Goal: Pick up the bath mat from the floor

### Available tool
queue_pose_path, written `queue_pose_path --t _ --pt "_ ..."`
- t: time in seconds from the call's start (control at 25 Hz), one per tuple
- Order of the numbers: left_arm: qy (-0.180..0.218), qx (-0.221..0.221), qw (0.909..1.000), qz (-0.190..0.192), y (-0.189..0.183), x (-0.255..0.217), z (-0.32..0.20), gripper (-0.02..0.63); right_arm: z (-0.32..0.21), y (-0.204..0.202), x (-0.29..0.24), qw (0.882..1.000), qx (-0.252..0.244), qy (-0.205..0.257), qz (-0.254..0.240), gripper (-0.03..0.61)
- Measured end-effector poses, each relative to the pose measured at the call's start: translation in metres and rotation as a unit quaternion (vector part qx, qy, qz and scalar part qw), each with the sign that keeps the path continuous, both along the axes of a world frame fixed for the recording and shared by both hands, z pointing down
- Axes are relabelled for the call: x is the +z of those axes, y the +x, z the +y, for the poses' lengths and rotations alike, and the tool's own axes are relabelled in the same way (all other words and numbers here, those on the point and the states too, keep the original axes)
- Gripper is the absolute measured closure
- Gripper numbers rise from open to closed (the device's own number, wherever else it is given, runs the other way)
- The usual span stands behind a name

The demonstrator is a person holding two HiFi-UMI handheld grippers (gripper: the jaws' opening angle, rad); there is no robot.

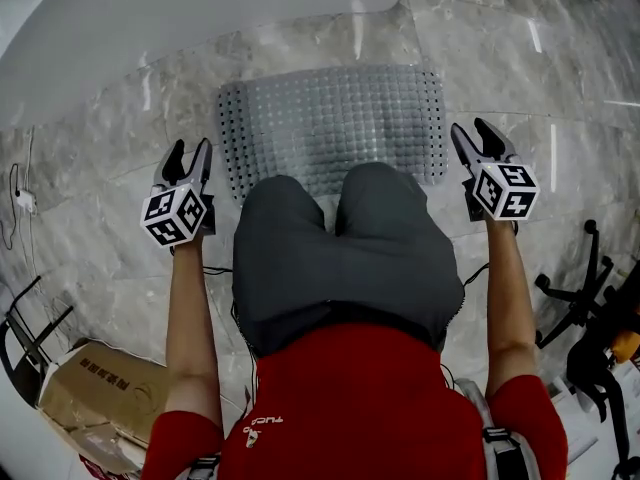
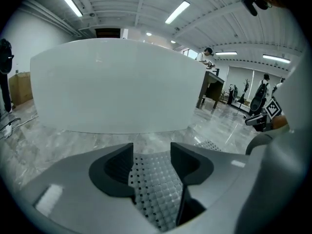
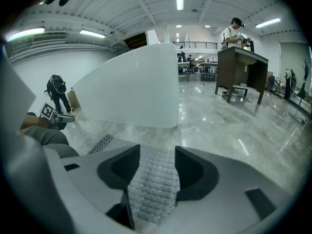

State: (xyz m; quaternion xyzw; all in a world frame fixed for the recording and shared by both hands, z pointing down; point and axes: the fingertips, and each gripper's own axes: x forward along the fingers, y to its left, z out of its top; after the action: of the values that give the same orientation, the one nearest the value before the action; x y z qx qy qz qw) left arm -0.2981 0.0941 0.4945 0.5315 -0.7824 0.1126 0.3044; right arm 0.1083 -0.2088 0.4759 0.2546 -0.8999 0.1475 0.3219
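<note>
A translucent grey studded bath mat (image 1: 330, 118) lies flat on the marble floor in front of my knees, which hide its near edge. My left gripper (image 1: 190, 148) hangs just off the mat's left edge and my right gripper (image 1: 470, 128) just off its right edge, both pointing forward and down. In the left gripper view the jaws of the left gripper (image 2: 152, 155) stand apart, with the mat's perforated surface (image 2: 156, 184) showing in the gap. The right gripper (image 3: 157, 155) is likewise open over the mat (image 3: 153, 179). Neither one's pads press on anything.
A large white bathtub (image 1: 150, 28) stands just beyond the mat. A cardboard box (image 1: 100, 393) sits at the lower left, and a black wheeled stand (image 1: 580, 298) at the right. A cable (image 1: 20, 203) lies at the far left. A dark table (image 3: 241, 72) stands farther off.
</note>
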Motion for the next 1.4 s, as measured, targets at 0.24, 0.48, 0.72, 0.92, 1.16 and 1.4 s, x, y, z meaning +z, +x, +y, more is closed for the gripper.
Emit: queue_pose_path --t 0.24,0.48,0.72,0.92,1.16,1.4 --pt "-0.035 0.002 0.9990 0.028 0.003 0.058 0.002 0.354 -0.010 0.016 0.061 0.999 0.014 -0.044 0.017 0.357" --pt "-0.069 -0.002 0.9960 0.056 -0.001 0.110 0.008 0.321 -0.022 0.022 0.118 0.996 0.018 -0.080 0.043 0.333" --pt "-0.103 0.000 0.9914 0.080 -0.005 0.158 0.010 0.284 -0.026 0.019 0.168 0.992 0.004 -0.108 0.072 0.318" --pt "-0.139 0.006 0.9846 0.107 -0.005 0.197 0.008 0.256 -0.025 0.023 0.208 0.987 0.008 -0.137 0.085 0.307" --pt "-0.183 0.004 0.9750 0.126 -0.008 0.237 0.015 0.242 -0.029 0.042 0.253 0.978 0.027 -0.157 0.131 0.298" --pt "-0.210 -0.005 0.9673 0.143 -0.007 0.270 0.024 0.225 -0.039 0.049 0.277 0.975 0.036 -0.156 0.154 0.291"
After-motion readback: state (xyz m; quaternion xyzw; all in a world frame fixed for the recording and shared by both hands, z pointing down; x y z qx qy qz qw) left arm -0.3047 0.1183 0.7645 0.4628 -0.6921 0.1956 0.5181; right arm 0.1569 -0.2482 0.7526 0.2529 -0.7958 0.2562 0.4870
